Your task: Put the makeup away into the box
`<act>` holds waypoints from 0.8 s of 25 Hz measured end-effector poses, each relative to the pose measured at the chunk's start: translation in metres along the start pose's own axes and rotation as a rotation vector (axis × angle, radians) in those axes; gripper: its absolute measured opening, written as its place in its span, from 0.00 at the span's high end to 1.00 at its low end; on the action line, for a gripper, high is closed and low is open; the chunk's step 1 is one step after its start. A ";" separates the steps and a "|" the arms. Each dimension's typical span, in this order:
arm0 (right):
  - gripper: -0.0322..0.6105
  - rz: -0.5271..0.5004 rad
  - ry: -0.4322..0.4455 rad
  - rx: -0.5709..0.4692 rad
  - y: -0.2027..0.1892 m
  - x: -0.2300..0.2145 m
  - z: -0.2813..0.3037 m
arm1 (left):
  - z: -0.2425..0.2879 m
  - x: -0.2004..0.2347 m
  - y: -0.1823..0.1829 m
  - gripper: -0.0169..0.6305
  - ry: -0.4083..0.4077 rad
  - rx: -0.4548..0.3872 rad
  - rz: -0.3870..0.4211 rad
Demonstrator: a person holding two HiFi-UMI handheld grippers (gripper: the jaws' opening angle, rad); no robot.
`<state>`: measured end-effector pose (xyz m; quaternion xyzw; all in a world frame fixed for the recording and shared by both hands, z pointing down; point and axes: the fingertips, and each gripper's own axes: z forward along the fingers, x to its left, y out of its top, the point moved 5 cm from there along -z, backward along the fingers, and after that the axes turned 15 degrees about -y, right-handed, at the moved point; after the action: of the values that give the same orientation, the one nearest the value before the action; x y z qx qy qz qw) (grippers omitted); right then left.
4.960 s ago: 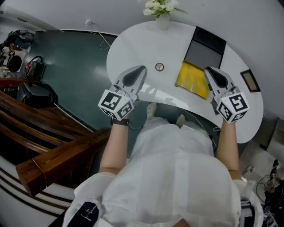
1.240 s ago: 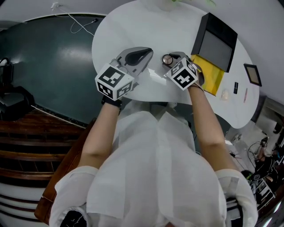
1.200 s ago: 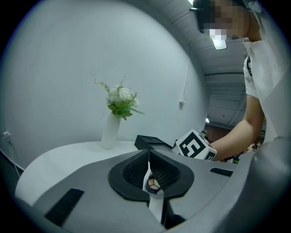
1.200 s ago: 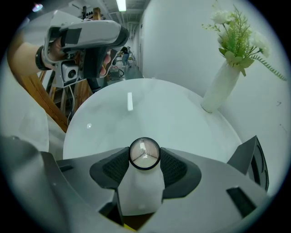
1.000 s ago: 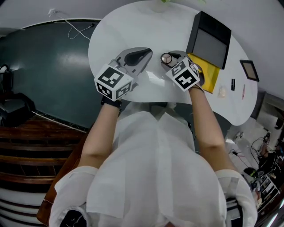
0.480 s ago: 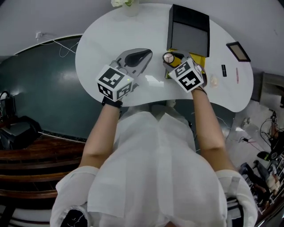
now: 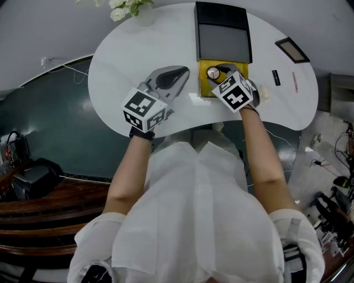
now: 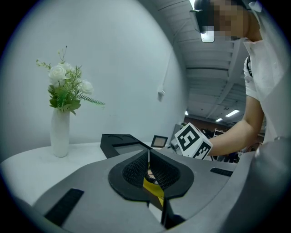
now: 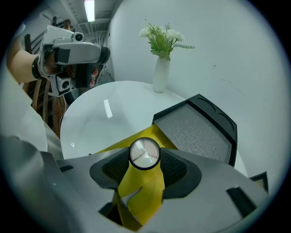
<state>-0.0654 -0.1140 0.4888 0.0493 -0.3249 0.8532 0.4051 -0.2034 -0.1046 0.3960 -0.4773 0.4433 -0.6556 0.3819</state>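
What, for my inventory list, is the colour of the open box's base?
The box's base is yellow, best seen in the right gripper view.

White table (image 7: 121, 61) with vase (image 7: 145, 16) and open box (image 7: 221, 40)

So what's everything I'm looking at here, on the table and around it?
table: one, white, curved, under everything
box: one, black lid open, yellow inside, far middle of the table
round jar: one, dark rim with a clear top, in the right claw over the box's yellow part
vase of flowers: one, white, far left of the table
flat case: one, black frame, right of the box
short stick: one, black, right of the box
pencil: one, pinkish, beside the stick
pale lump: one, cream, by the right claw; can't tell what it is
left claw: one, grey, shut, empty
right claw: one, grey, shut on the jar
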 end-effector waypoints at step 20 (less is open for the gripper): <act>0.62 0.040 0.021 0.016 -0.014 -0.004 0.046 | 0.006 0.007 -0.013 0.94 0.012 0.065 -0.035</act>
<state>-0.0609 -0.1375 0.5313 0.0369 -0.3147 0.8641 0.3910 -0.2006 -0.1080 0.4114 -0.4684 0.4158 -0.6790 0.3831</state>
